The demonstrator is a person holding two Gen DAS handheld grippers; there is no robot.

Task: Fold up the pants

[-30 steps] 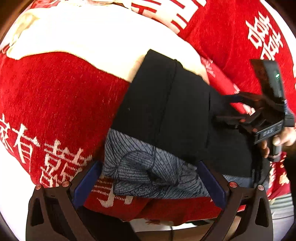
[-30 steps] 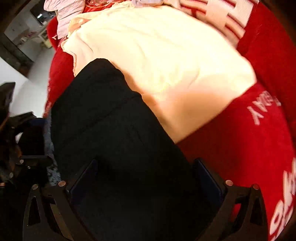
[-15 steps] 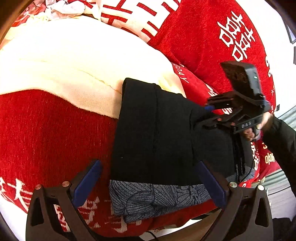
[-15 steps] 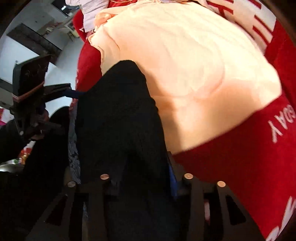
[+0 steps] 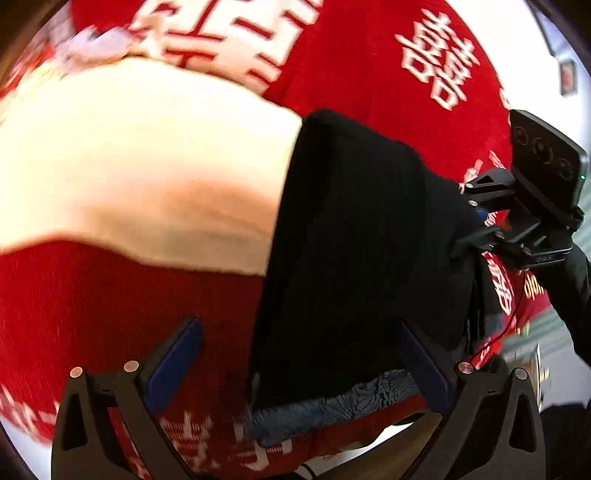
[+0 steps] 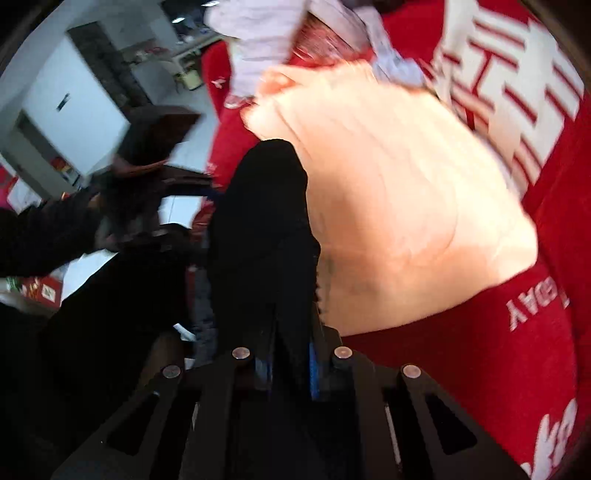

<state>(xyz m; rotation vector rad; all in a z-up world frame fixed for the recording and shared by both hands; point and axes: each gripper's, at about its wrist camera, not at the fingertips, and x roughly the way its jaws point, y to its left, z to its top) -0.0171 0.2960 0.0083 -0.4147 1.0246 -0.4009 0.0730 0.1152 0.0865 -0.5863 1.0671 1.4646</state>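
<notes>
- the black pants (image 5: 354,251) lie as a folded strip on a red cover with white characters (image 5: 369,74), their far end resting against a cream cloth (image 5: 147,166) spread over that cover.
- no box, basket or other holder shows in either view; the pants sit straight on the bedding.
- the right gripper (image 6: 290,363) has its jaws closing, nearly together, with a ridge of the black pants pinched between the blue pads (image 6: 313,373).
- from the left wrist view the right gripper (image 5: 466,221) bites the right-hand edge of the pants, and the fabric there stands up from the cover.
- the left gripper (image 5: 299,362) stands with fingers wide, its blue pads (image 5: 173,362) on either side of the near end of the pants; neither pad presses the cloth.
- a grey-blue patterned lining (image 5: 332,406) peeks out under the near edge of the pants.
- in the right wrist view the left gripper (image 6: 184,184) is blurred and dark, so its fingers cannot be read there.
- a dark sleeve (image 5: 572,288) is cut off by the frame edge.
- pale crumpled clothes (image 6: 266,33) at the far end of the cover are smeared by motion; what they are is unclear.
</notes>
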